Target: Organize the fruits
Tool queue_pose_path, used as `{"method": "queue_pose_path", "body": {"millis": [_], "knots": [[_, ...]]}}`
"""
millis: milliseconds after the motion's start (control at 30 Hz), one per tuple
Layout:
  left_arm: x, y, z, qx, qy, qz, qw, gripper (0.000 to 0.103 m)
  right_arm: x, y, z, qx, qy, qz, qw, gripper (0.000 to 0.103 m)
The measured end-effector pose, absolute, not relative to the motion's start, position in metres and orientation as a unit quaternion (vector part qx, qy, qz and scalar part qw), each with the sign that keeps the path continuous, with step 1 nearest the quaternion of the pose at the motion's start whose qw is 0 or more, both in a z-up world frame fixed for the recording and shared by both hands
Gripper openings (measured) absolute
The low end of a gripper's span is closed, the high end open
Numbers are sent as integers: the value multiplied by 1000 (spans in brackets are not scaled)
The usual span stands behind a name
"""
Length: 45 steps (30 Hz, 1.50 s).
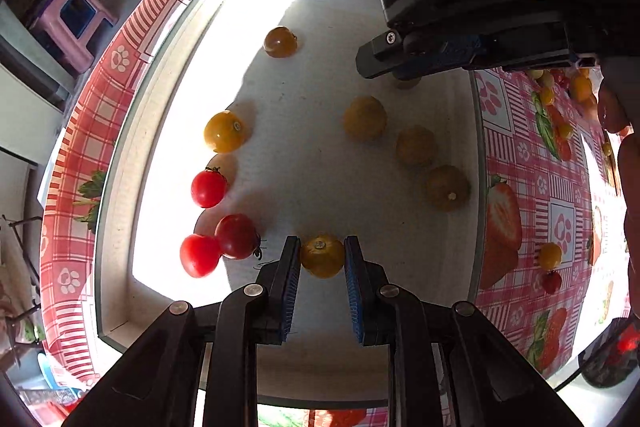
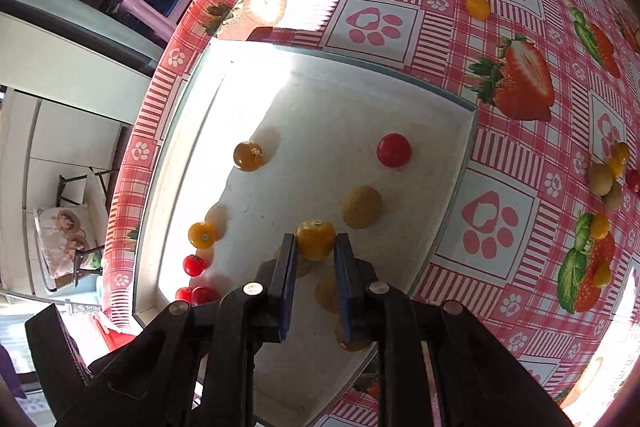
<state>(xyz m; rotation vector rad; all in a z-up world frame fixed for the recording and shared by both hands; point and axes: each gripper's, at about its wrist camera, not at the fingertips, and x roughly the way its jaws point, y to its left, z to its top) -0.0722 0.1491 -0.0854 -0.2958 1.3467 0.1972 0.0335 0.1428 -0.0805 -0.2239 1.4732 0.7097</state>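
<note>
Two grippers worked above the white tray (image 1: 120, 195), and each was closed narrowly around a small yellow fruit. The left gripper (image 1: 322, 257) held its yellow tomato (image 1: 322, 255) between the blue pads (image 1: 290, 291), stem scar upward, low over the near part of the tray floor. The right gripper (image 2: 316, 241) pinched its own yellow tomato (image 2: 315, 239) the same way; whether that fruit hung above the tray or rested on it could not be told. In the left wrist view the right gripper's black body (image 1: 460, 39) reached in from the upper right, over the tray's far right part.

Just left of the left gripper lay three red tomatoes (image 1: 208, 189), two of them touching near the tray's left wall. A bright yellow one (image 1: 225, 131) and an amber one (image 1: 280, 42) sat farther up that side. To the right, three dull yellow fruits (image 1: 416, 146) ran in a slanting row toward the right wall. The middle of the tray floor between these groups stood open.

Beyond the right rim, on the strawberry-print tablecloth (image 2: 512, 83), more fruits (image 2: 608, 171) lay scattered, well apart from the tray.
</note>
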Motion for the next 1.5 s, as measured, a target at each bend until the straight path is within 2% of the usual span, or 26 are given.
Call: {"method": "queue_pose_path", "body": {"millis": [300, 367, 400, 433, 500, 533, 667, 800, 867, 900, 933, 967, 1300, 1400, 1500], "knots": [[-70, 138, -85, -113, 624, 89, 768, 25, 38, 178, -106, -143, 659, 321, 665, 21], [-68, 133, -84, -105, 627, 88, 767, 43, 40, 181, -106, -144, 660, 323, 662, 23], [-68, 131, -83, -102, 624, 90, 769, 67, 42, 182, -105, -141, 663, 326, 659, 28], [-69, 129, -80, -97, 617, 96, 775, 74, 43, 182, -105, -138, 666, 327, 656, 38], [-69, 126, -76, -86, 613, 100, 779, 74, 44, 182, -99, -135, 664, 326, 659, 57], [-69, 125, -76, -84, 616, 99, 777, 74, 45, 180, -95, -132, 661, 327, 662, 60], [-72, 123, -76, -81, 626, 98, 770, 74, 47, 167, -80, -125, 659, 322, 668, 67], [-76, 120, -71, -78, 630, 95, 767, 74, 47, 154, -61, -126, 650, 311, 682, 81], [-78, 117, -66, -78, 630, 88, 768, 74, 41, 145, -52, -135, 646, 301, 688, 82], [-79, 116, -64, -78, 630, 86, 768, 82, 39, 142, -49, -140, 645, 295, 691, 84], [-82, 113, -60, -77, 628, 86, 769, 99, 37, 139, -46, -143, 644, 289, 693, 86], [-83, 112, -57, -77, 625, 88, 772, 102, 36, 134, -44, -143, 644, 284, 696, 86], [-88, 106, -41, -74, 633, 113, 763, 102, 37, 81, -21, -139, 639, 240, 718, 89], [-86, 115, -36, -80, 630, 120, 763, 102, 16, 75, -21, -144, 632, 235, 724, 103], [-85, 121, -34, -93, 632, 119, 760, 102, 8, 72, -19, -146, 633, 231, 725, 103]]}}
